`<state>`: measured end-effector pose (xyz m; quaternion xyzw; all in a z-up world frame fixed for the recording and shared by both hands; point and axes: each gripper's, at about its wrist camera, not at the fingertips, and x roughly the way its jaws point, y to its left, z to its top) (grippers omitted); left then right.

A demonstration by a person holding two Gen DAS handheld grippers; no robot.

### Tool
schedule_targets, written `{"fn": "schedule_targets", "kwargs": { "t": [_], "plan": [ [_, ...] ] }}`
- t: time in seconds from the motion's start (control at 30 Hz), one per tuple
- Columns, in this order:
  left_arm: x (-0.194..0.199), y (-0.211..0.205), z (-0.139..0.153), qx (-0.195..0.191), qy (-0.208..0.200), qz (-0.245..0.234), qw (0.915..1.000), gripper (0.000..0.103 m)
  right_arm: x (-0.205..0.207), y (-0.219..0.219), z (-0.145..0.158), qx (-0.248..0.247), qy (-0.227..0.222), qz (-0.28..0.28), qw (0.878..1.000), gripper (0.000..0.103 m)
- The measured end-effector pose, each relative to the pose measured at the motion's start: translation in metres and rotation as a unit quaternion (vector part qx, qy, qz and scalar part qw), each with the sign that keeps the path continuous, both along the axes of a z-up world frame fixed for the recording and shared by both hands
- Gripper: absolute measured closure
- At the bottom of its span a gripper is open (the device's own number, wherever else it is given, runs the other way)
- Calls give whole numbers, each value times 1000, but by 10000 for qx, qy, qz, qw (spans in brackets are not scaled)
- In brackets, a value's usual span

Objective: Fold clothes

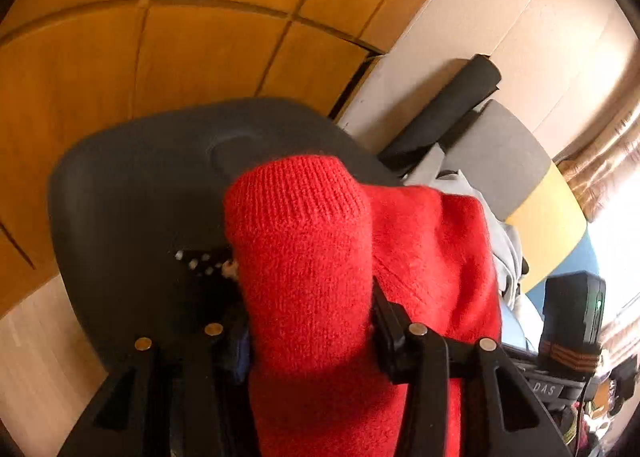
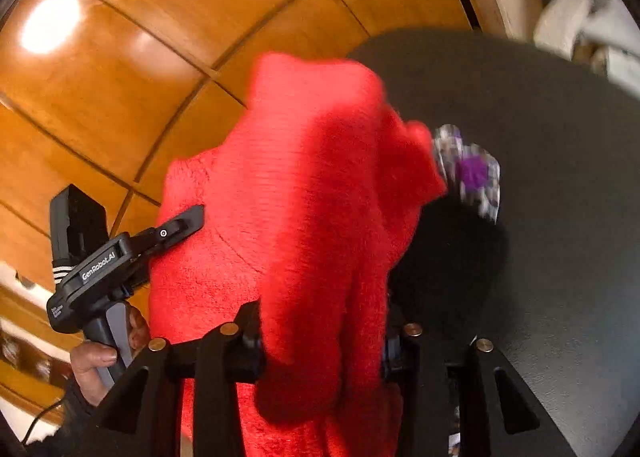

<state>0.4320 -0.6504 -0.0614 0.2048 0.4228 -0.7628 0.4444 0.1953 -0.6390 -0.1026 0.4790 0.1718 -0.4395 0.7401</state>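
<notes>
Red fuzzy knitted sweater point(image 1: 320, 265) fills the space between the jaws of my left hand-held gripper point(image 1: 312, 337), which is clamped on a thick bunched roll of it, so the jaws stand fairly wide around the wool. My right hand-held gripper point(image 2: 324, 341) pinches another gathered part of the same garment point(image 2: 304, 197). I hold it at two points so the knit hangs spread between them and can be laid flat for folding. In the right view my left hand point(image 2: 100, 357) shows just beside the cloth. Beyond the sweater lies the dark grey round table point(image 1: 132, 185), where I judge it should go. A small purple-and-white patterned item point(image 2: 468, 173) sits there. Farther off is orange wood panelling point(image 1: 180, 57).
</notes>
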Motion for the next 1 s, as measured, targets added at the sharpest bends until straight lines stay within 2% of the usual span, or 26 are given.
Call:
{"fn": "schedule_targets", "kwargs": {
  "t": [0.07, 0.13, 0.17, 0.2, 0.27, 0.33, 0.4, 0.47, 0.6, 0.67, 0.73, 0.77, 0.83, 0.87, 0.93, 1.0],
  "plan": [
    [-3, -8, 2, 106, 54, -40, 9999, 55, -3, 4, 10, -45, -62, 11, 10000, 64],
    [-4, -24, -9, 410, -18, -42, 9991, 53, -12, 2, 11, -29, -197, -13, 9998, 64],
    [-6, -31, -23, 625, -113, -49, 9980, 49, -15, -2, 0, 238, -361, 12, 9991, 64],
    [-4, -34, -32, 712, -93, -25, 9974, 35, -17, -3, -12, 416, -427, 24, 9982, 62],
    [-1, -35, -34, 770, 9, 5, 9970, 23, -19, 2, -30, 477, -483, -42, 9977, 56],
    [0, -32, -28, 800, 70, -24, 9968, 23, -25, 8, -35, 426, -747, -244, 9960, 53],
    [0, -25, -6, 659, 53, 7, 9978, 25, -26, 13, -23, 269, -635, -324, 9971, 48],
    [7, -15, 17, 170, -302, 170, 9993, 25, -24, 20, -5, 6, -371, -358, 9987, 43],
    [14, 7, 50, -481, -634, 339, 9962, 25, -28, 45, 53, -947, 235, -573, 9936, 43],
    [17, 20, 53, -605, -733, 448, 9945, 25, -22, 70, 77, -1421, 355, -355, 9886, 43],
    [20, 34, 51, -674, -715, 554, 9936, 25, -1, 93, 92, -1570, 428, 135, 9866, 45],
    [18, 39, 46, -577, -673, 630, 9941, 25, 6, 108, 93, -1557, 567, 380, 9854, 45],
    [23, 50, 29, -407, -572, 686, 9952, 25, 15, 110, 72, -1182, 1135, 521, 9851, 54],
    [17, 48, 19, -237, -663, 590, 9958, 25, 16, 106, 54, -860, 1288, 449, 9869, 59],
    [4, 43, -3, 103, -844, 398, 9956, 25, 12, 93, 15, -188, 1350, 176, 9905, 88],
    [-6, 39, -19, 312, -1069, 306, 9933, 26, 3, 91, 8, -126, 1118, -69, 9936, 90]
  ]
}}
